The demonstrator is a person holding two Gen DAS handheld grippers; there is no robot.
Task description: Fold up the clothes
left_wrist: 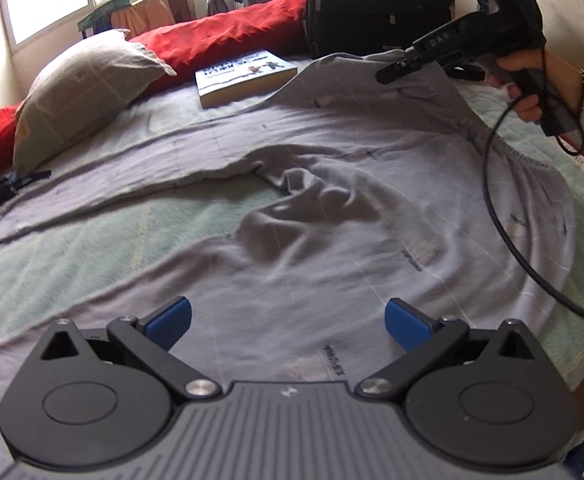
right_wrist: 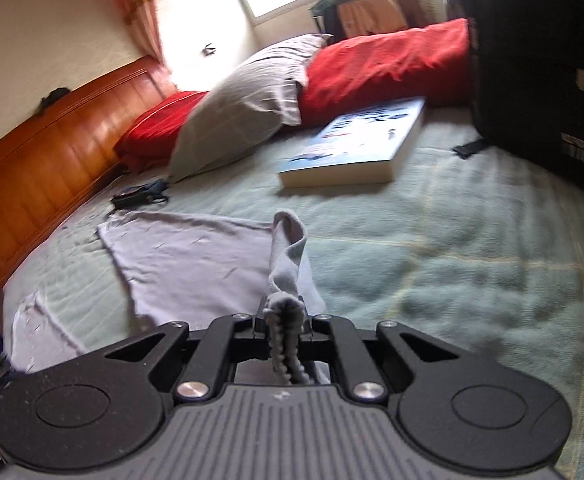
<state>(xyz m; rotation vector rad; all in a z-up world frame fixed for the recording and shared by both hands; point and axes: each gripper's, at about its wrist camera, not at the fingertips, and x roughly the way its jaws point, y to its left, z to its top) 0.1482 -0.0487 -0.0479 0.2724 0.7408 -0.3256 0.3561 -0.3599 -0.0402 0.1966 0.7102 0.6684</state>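
Left hand-held gripper [left_wrist: 288, 322] spread wide, blue pads apart, hovering over grey shirt [left_wrist: 331, 216] laid on green bed [left_wrist: 92, 248]. Right hand-held gripper [right_wrist: 286, 316] — pressed together, pinching shirt edge lifted off bed; book [right_wrist: 355, 144] and pillow [right_wrist: 248, 112] beyond.

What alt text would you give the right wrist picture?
The right gripper, shut, pinches a bunched edge of the grey shirt above a green bedspread. Behind lie a book, a grey pillow and red cushions.
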